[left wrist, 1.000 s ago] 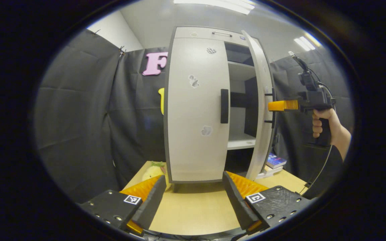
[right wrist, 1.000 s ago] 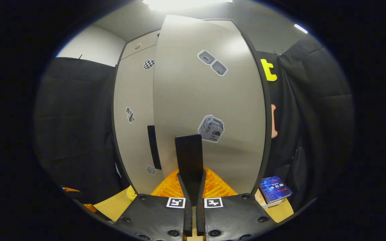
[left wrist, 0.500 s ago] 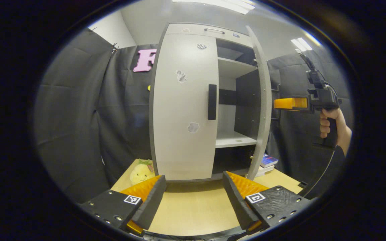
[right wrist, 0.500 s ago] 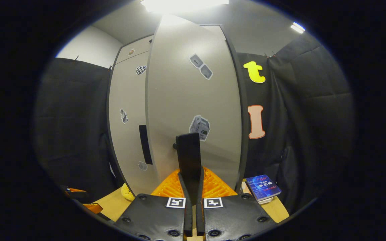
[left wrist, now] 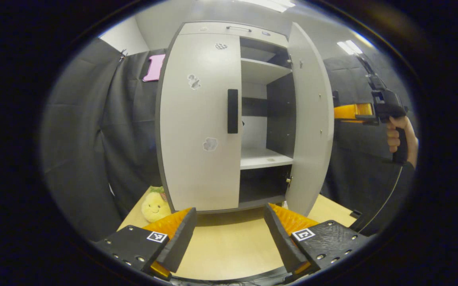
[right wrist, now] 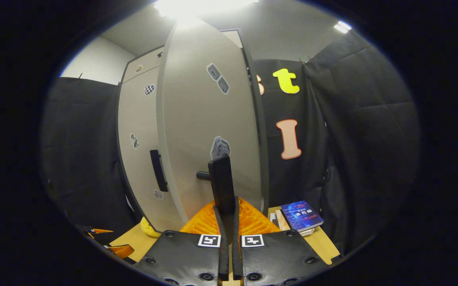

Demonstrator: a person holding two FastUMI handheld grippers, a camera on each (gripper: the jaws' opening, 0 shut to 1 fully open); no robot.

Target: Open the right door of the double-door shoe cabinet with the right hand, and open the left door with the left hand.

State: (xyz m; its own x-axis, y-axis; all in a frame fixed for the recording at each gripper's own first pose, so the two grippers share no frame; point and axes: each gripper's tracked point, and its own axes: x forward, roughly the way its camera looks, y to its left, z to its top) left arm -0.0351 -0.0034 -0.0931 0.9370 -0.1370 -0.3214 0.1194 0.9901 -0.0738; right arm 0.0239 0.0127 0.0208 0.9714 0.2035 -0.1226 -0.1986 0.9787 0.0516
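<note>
Between R gripper (right wrist: 227,206) fingers: door handle (right wrist: 221,184)

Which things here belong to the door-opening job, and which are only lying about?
For the job: right door, its handle, left door, right hand-held gripper, left hand-held gripper.
Lying about: plush toy, books.

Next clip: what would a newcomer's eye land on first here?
The tall pale shoe cabinet on the wooden table, its right door swung wide to bare shelves while the left door is shut. The right gripper is clamped on that door's dark handle; the left gripper hangs open in front of the cabinet.
</note>
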